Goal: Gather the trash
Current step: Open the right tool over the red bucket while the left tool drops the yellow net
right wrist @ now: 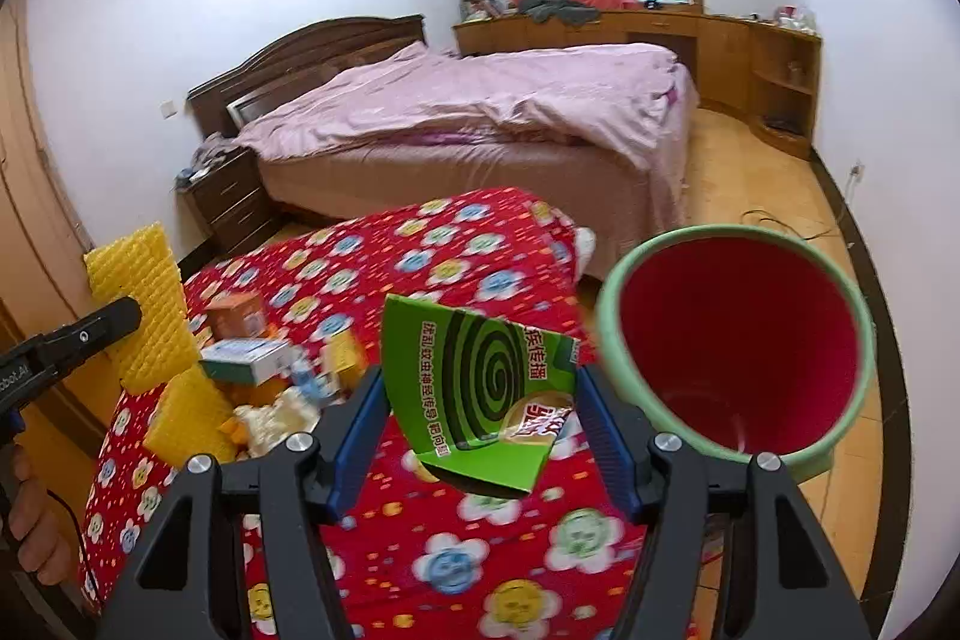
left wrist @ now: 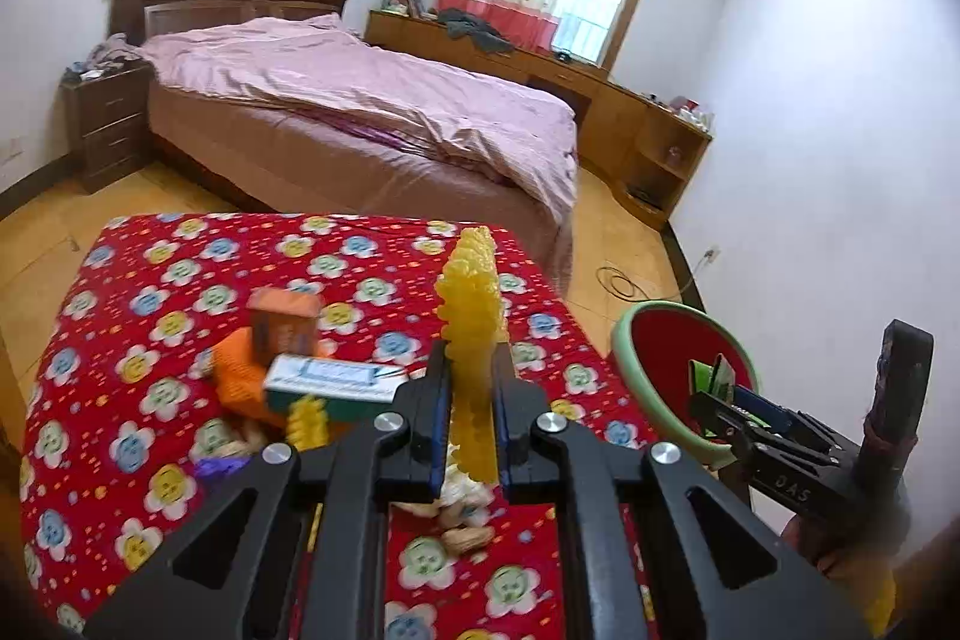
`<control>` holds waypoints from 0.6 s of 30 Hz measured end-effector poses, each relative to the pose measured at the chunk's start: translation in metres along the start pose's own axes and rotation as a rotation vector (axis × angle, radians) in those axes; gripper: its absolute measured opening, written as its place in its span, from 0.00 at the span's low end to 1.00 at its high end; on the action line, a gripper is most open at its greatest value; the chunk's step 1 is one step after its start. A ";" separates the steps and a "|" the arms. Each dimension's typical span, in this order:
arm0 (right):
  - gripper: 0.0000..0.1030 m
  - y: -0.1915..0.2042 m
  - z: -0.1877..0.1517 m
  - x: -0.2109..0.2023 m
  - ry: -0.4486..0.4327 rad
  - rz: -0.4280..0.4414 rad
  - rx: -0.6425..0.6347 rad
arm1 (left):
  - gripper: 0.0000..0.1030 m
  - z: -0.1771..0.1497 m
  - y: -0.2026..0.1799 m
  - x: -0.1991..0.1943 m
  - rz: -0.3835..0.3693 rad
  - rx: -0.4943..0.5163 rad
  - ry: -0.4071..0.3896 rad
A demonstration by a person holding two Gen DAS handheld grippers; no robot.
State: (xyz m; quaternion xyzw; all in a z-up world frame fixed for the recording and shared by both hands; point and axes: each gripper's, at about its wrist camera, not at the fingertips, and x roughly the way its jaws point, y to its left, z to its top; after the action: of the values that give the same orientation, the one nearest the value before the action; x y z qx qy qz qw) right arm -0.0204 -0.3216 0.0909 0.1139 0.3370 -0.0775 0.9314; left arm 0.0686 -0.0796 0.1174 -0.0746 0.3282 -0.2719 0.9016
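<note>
left gripper (left wrist: 471,388): clamped on yellow foam net (left wrist: 471,304)
right gripper (right wrist: 480,418): clamped on green carton (right wrist: 480,388)
tip: carry both over bin (right wrist: 624,274) mouth before letting go

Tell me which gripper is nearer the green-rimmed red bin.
Right. The right gripper, clamped on the green cardboard box, sits just beside the green-rimmed red bin. The left gripper, holding yellow foam mesh, is farther off over the table.

A: From my seat, the heap of small boxes and wrappers (left wrist: 288,370) on the red flowered cloth is smeared; I can't read labels.

B: Same here. The green-rimmed red bucket (right wrist: 624,340) probably has something inside, but its bottom is hidden.
</note>
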 end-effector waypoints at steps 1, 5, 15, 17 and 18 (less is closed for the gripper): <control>0.64 -0.007 0.003 -0.003 -0.006 -0.013 0.007 | 0.11 0.002 -0.004 0.003 -0.006 0.004 0.003; 0.64 -0.031 0.012 -0.009 -0.023 -0.056 0.034 | 0.11 0.011 -0.024 0.018 -0.025 0.032 0.010; 0.64 -0.102 0.023 -0.009 -0.040 -0.144 0.111 | 0.11 0.016 -0.083 0.078 -0.080 0.103 0.078; 0.64 -0.116 0.022 -0.005 -0.034 -0.157 0.131 | 0.11 0.014 -0.095 0.091 -0.091 0.116 0.096; 0.64 -0.124 0.023 -0.002 -0.031 -0.162 0.141 | 0.11 0.013 -0.102 0.097 -0.094 0.121 0.104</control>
State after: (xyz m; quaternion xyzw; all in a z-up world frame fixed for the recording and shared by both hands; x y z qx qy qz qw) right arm -0.0357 -0.4468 0.0895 0.1504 0.3242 -0.1778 0.9169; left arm 0.0933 -0.2181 0.1058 -0.0210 0.3534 -0.3370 0.8724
